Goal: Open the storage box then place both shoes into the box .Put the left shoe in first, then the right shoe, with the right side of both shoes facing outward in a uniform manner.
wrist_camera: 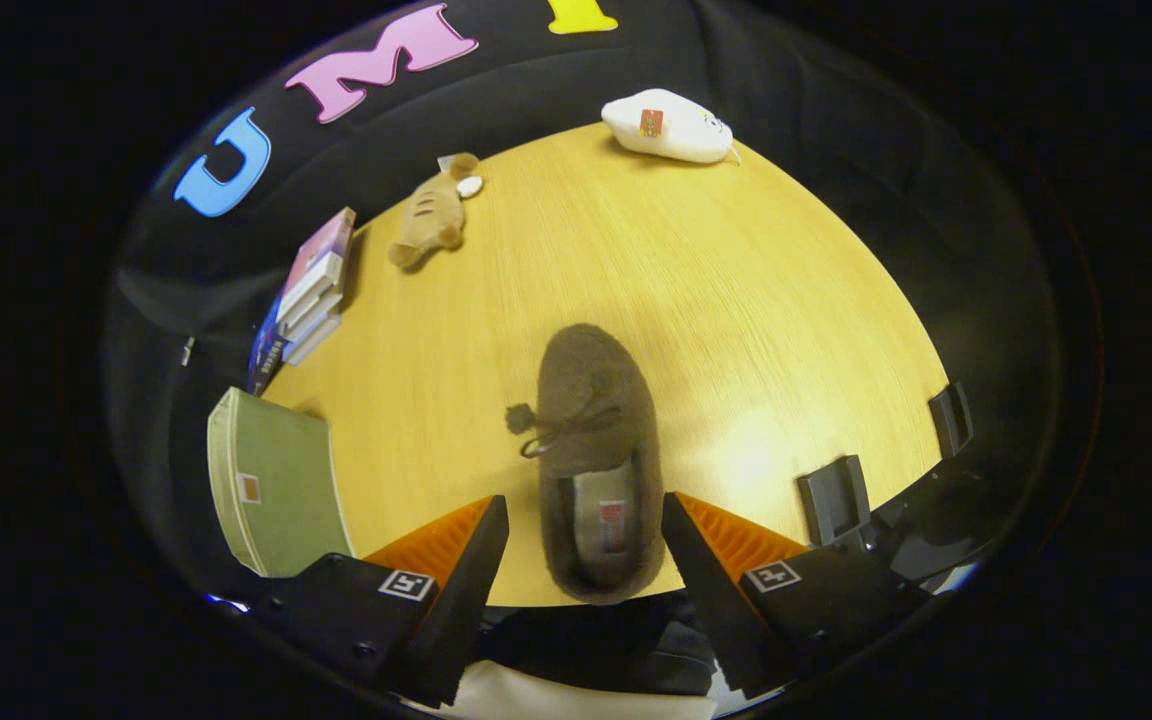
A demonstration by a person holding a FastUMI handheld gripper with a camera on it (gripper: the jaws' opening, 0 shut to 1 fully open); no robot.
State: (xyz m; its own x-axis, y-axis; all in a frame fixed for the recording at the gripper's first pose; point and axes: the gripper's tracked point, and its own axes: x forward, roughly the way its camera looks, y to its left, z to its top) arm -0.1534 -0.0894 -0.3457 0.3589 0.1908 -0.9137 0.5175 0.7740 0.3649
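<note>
A brown fuzzy slipper [596, 420] with a bow lace lies on the wooden table [736, 300], toe pointing away from me. Its heel end sits between my fingers. My gripper [584, 508] is open and straddles that heel: the right finger is close against the slipper's side, while a narrow gap shows at the left finger. The green storage box [276, 485] stands to the left of the left finger, at the table's near left corner. Its top face looks shut.
A stack of books [311, 290] lies beyond the box along the left edge. A tan plush toy [431, 215] and a white plush toy [671, 127] rest at the far side. Two black clamps [836, 498] sit on the right edge.
</note>
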